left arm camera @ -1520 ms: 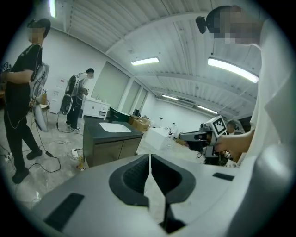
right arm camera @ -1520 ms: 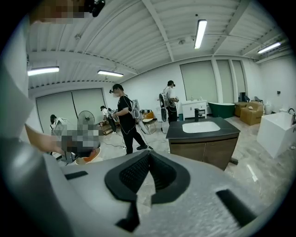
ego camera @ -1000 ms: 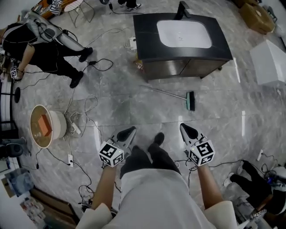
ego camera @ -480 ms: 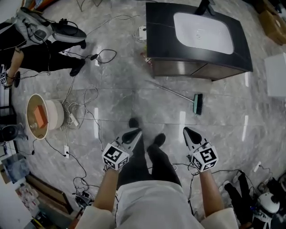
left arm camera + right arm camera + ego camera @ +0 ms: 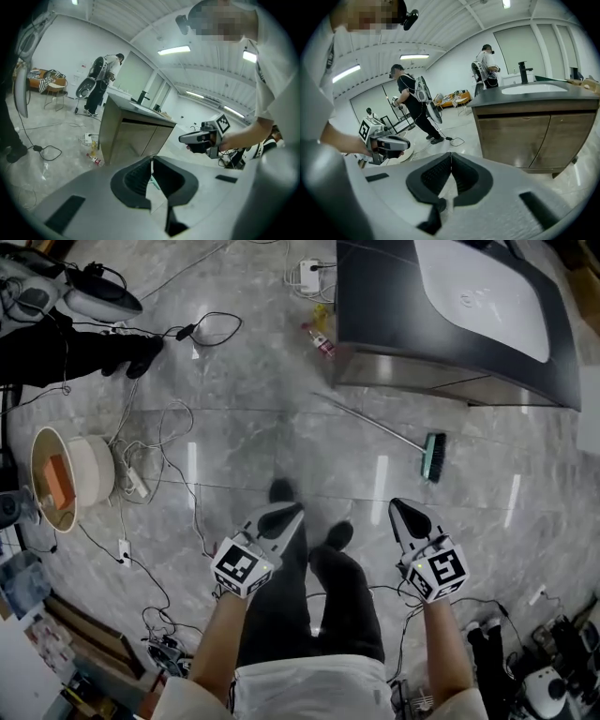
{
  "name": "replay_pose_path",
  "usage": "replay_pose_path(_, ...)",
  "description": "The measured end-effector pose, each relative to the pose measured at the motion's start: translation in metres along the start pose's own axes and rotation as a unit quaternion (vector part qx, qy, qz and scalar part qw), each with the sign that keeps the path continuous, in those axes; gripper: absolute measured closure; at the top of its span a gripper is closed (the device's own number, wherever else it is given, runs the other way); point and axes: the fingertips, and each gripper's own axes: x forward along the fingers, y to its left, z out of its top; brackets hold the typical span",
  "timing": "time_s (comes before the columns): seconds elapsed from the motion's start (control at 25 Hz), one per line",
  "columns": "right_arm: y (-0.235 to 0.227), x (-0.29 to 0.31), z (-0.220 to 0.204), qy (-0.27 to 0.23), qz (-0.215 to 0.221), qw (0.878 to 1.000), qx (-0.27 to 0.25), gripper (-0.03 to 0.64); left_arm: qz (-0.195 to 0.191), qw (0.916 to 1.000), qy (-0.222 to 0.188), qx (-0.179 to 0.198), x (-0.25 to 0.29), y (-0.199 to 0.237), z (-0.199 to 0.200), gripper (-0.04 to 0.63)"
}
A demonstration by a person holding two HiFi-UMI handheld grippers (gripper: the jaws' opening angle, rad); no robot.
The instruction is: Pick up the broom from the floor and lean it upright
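Note:
The broom (image 5: 380, 427) lies flat on the marble floor in front of the cabinet, its thin metal handle running up-left and its green head (image 5: 433, 457) at the lower right. In the head view my left gripper (image 5: 289, 510) and right gripper (image 5: 398, 506) are held side by side above my legs, short of the broom. The right one is nearer the green head. Both are shut with nothing between the jaws, as the left gripper view (image 5: 151, 159) and the right gripper view (image 5: 450, 153) also show. Neither touches the broom.
A dark cabinet (image 5: 441, 381) with a white sink stands just beyond the broom. A small bottle (image 5: 322, 341) and a power strip (image 5: 309, 276) lie by its left corner. Cables trail across the floor to a round white bin (image 5: 92, 470). A person's legs (image 5: 84, 345) are at upper left.
Both grippers have sunk towards the floor and stayed shut. The view has closed in on the cabinet, and the broom now lies closer ahead of the right gripper.

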Motion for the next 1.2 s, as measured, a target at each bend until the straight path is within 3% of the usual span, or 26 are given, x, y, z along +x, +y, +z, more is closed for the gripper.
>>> replay_pose_path(0.44,-0.048,0.149,-0.096,0.015,0.028,0.999,-0.019,0.614,-0.003,0.9999,0.008,-0.008,0.058,0.12,-0.108,0.581)
replay_pose_path(0.72,-0.075,0.224,-0.151,0.021,0.044,0.997,-0.067,0.614,-0.017,0.9995,0.006,-0.025,0.077,0.174,-0.185,0.581)
replay_pose_path(0.92,-0.103,0.27,-0.189,0.024,0.045,0.995,-0.09,0.611,0.012,0.9986,0.003,-0.052,0.081,0.224,-0.211,0.581)
replay_pose_path(1.04,-0.119,0.296,-0.21,0.028,0.049,0.993,-0.106,0.606,0.032,0.999,0.003,-0.03,0.089,0.257,-0.216,0.581)
replay_pose_path(1.2,-0.134,0.326,-0.233,0.027,0.055,0.99,-0.127,0.601,0.029,0.9994,-0.013,0.011,0.11,0.285,-0.225,0.581)
